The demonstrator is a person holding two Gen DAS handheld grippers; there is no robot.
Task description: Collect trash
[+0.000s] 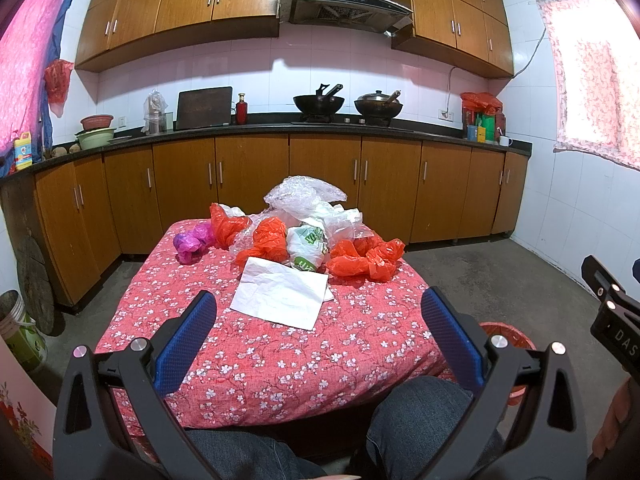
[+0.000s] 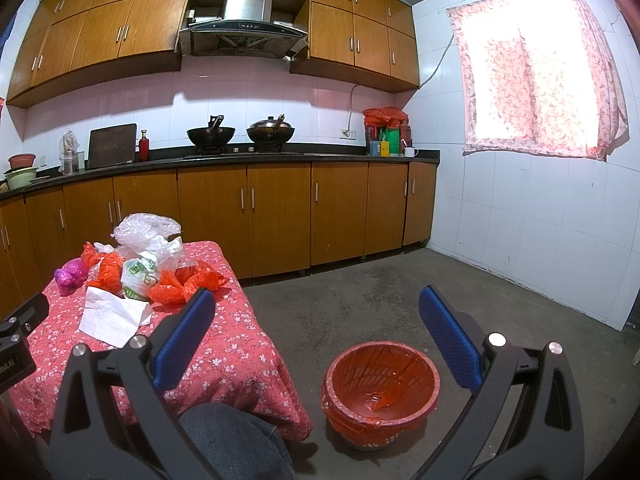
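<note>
Each gripper, left (image 1: 318, 314) and right (image 2: 318, 312), gapes empty; only the right view shows the whole red bin (image 2: 380, 394).

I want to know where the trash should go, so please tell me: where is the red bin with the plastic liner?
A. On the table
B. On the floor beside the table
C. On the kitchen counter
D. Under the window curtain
B: the red bin stands on the floor, right of the table.

The left gripper (image 1: 318, 312) is wide apart and holds nothing. The right gripper (image 2: 318, 310) is wide apart too, low in its frame.
</note>
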